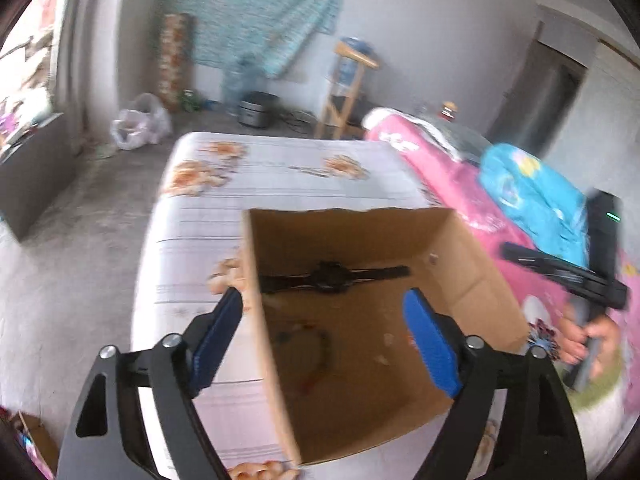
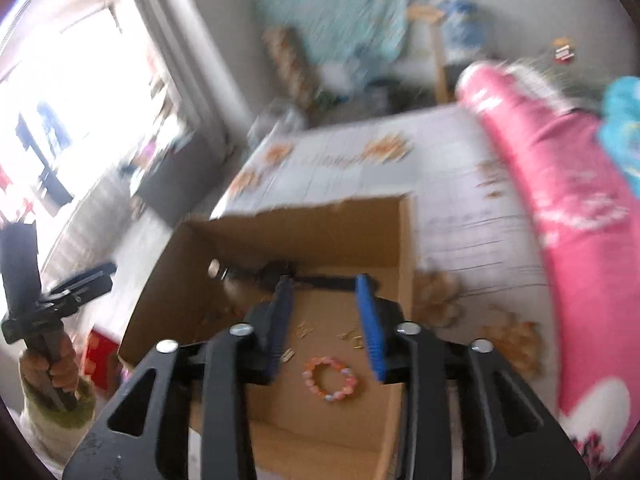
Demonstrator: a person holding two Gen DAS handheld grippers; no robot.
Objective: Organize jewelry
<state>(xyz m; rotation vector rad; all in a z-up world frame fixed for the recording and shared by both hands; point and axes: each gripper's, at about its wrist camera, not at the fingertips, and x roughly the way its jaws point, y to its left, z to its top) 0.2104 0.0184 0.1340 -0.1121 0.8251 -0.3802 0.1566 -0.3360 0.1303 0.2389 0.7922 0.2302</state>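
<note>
A bed with a pale sheet (image 1: pixel 280 184) printed with orange flowers fills the middle of the room, and a pink blanket (image 2: pixel 568 208) lies along its right side. On the sheet stands an open cardboard box (image 1: pixel 472 264) with brown walls. Inside it, near the far wall, lies a black wristwatch (image 1: pixel 332 276). Its round case is in the middle and the two straps are stretched out flat, so its long axis runs from left to right, along the far wall. Nearer in the box lies a beaded bracelet (image 2: pixel 331 378), a small closed ring of pink and orange beads, flat on the bottom. Some small golden pieces (image 2: pixel 352 336) are scattered beside it; they are too blurred to name.

The left gripper (image 1: pixel 324 340) hangs over the near left wall of the box, its blue pads spread wide, holding nothing. The right gripper (image 2: pixel 326 312) is above the box floor, its pads apart and nothing between them.
</note>
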